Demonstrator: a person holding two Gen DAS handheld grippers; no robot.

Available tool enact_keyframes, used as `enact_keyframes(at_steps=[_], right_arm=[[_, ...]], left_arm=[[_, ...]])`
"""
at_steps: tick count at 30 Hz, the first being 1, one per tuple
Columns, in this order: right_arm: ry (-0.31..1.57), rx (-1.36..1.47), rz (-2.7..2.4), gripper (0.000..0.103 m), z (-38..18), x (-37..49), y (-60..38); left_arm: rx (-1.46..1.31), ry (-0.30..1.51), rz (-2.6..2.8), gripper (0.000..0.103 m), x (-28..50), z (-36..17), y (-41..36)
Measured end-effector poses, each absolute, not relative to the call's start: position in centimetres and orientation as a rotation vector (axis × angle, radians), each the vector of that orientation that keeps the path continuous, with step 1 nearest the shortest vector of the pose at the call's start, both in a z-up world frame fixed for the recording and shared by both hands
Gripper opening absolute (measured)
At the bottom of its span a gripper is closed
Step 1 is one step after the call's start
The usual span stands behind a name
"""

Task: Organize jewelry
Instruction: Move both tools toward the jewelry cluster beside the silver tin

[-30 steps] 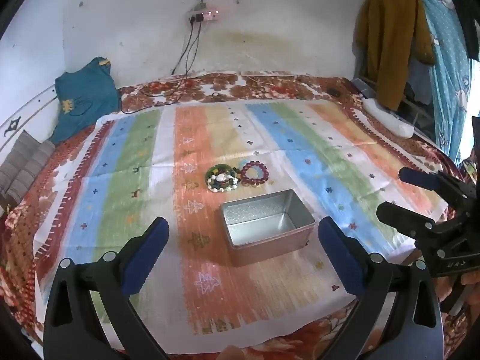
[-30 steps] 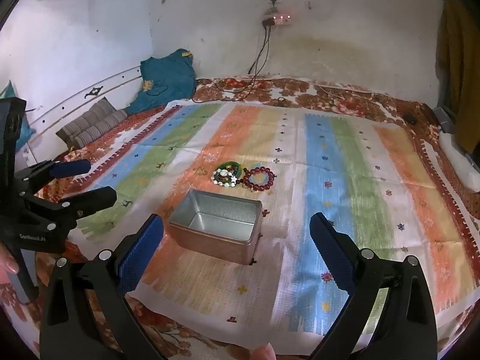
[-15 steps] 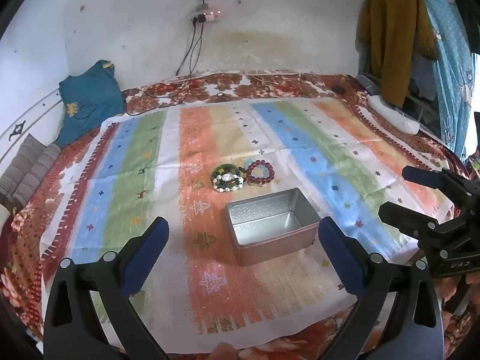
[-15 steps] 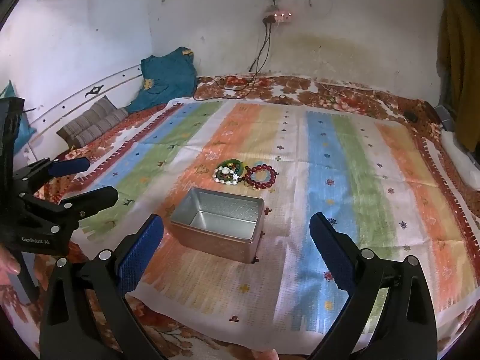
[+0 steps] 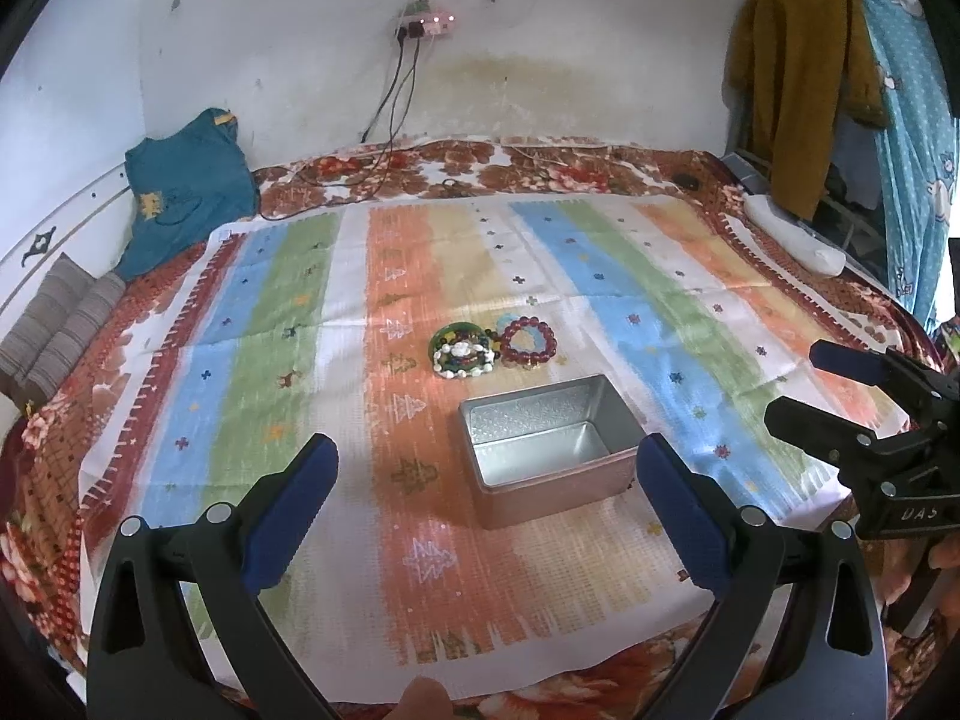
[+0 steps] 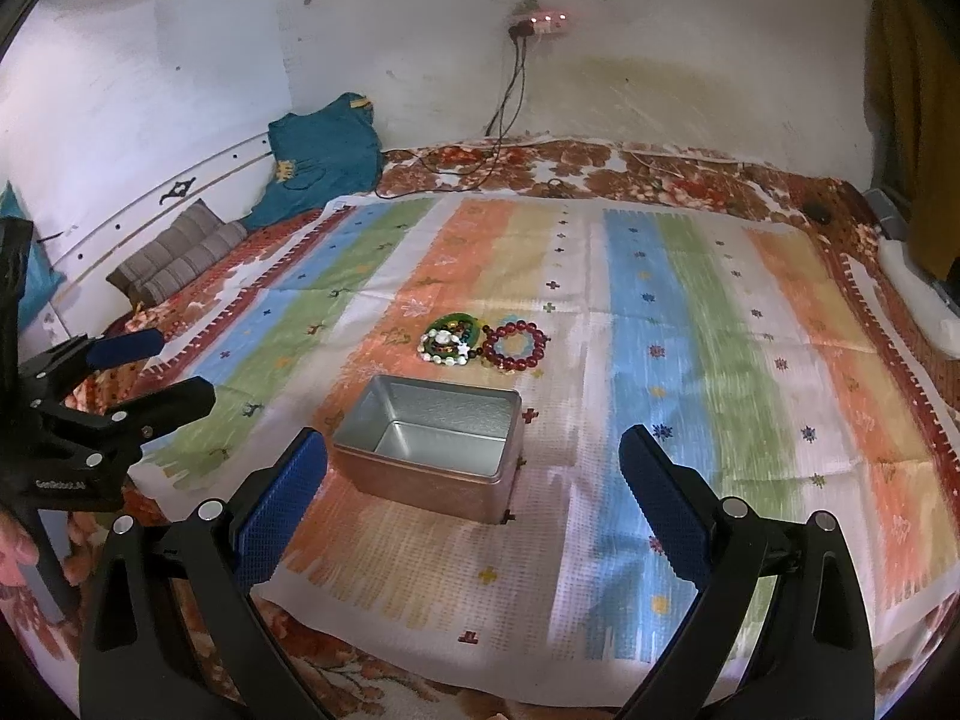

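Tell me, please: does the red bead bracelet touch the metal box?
Apart. The right wrist view shows striped cloth between the red bead bracelet and the metal box.

Your left tool point(image 5: 483, 501) shows black plastic arms, flat and angular, each ending in a blue, fine-ribbed pad point(image 5: 288, 516). Round silver screws point(image 5: 216, 514) sit at the joints. Your right tool point(image 6: 474, 507) is built the same: black frame, blue textured pads point(image 6: 279, 510), silver screws point(image 6: 734, 507) along each arm. Seen from the other side, each tool's black body carries small white lettering, too blurred to read surely. A fingertip point(image 5: 423, 697) peeks in at the bottom edge.
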State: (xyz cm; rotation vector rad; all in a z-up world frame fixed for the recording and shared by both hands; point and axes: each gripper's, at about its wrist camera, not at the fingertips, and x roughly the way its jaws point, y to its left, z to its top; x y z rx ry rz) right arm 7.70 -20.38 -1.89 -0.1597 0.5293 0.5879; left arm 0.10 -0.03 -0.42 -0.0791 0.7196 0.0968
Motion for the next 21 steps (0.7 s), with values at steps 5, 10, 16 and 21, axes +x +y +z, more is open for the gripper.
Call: enact_keyframes(at_steps=[5,10,16,21], right_arm=[[0.536,-0.152,0.582,0.099,-1.94,7.97,-20.50],[0.543,-0.157,0.581,0.099,-2.09,7.99,-20.52],[0.542,-0.157,0.574,0.099,-2.07,8.00,-20.42],[0.564,-0.161,0.563,0.099,-2.30,8.60,-20.09]], left_arm=[[-0.095,0.770,0.141,0.098,0.76,-0.92,0.66],[-0.089,0.763,0.116,0.098,0.68,-0.83,0.56],[-0.062,0.745,0.102,0.098,0.46,-0.37,-0.02],[-0.062,0.751,0.124,0.098,0.90,-0.23,0.21]])
